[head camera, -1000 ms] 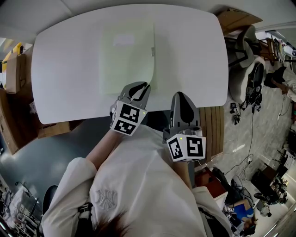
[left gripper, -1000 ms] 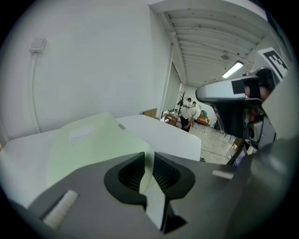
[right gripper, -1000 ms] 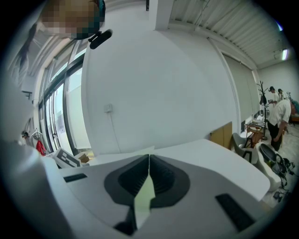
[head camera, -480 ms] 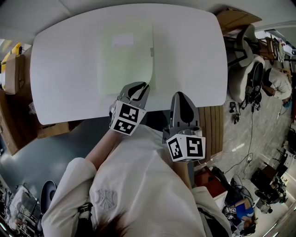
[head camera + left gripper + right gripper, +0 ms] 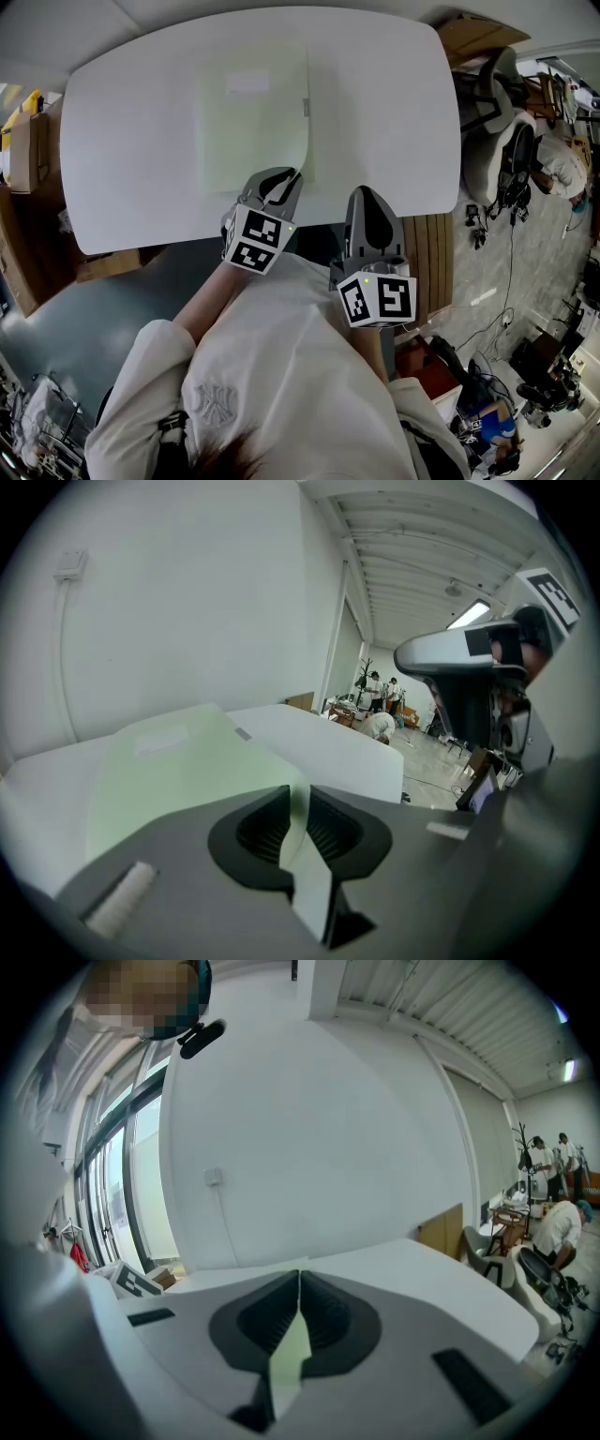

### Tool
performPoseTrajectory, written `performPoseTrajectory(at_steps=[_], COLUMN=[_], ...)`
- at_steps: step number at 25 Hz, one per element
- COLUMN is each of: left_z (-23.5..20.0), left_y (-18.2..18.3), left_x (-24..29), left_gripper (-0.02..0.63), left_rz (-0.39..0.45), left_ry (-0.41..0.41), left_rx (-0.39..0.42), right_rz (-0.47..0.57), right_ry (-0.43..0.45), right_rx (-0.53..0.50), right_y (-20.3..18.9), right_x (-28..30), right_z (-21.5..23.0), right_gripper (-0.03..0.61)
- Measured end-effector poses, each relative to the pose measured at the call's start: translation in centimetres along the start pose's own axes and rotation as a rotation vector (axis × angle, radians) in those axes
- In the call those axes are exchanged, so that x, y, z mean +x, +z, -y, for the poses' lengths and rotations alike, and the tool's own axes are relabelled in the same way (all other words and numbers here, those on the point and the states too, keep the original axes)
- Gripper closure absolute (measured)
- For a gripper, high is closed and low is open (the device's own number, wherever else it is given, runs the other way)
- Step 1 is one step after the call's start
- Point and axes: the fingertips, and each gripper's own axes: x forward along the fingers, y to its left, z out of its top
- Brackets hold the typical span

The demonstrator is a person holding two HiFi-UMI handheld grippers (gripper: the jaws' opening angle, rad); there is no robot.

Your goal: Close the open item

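A pale green folder [image 5: 248, 122] lies flat on the white table [image 5: 131, 112], with a small tab [image 5: 306, 106] on its right edge. Its near right corner curls up into my left gripper [image 5: 292, 176], which is shut on that corner of the cover. In the left gripper view the green sheet [image 5: 169, 771] runs between the jaws of the left gripper [image 5: 292, 789]. My right gripper [image 5: 368, 194] hovers at the table's front edge, to the right of the folder and apart from it. The jaw tips of the right gripper [image 5: 300, 1276] meet, and only a pale sliver shows behind them.
Cardboard boxes [image 5: 33, 150] stand left of the table. Office chairs [image 5: 497, 141] and cables are at the right. A wooden slatted panel [image 5: 433, 272] stands under the table's near right corner. The person's white sleeves fill the near foreground.
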Motion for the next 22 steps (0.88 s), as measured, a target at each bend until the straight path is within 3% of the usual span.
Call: performPoseTrajectory(at_steps=[22], left_z=[0.3], left_y=[-1.2], left_x=[1.8], left_gripper=[0.561], left_rz=[-0.062], left_ry=[0.001], left_rx=[0.027], right_rz=[0.003], right_ry=[-0.021], right_rx=[0.018], right_y=[-0.1], right_x=[-0.2], right_z=[1.6], right_gripper=[0.569])
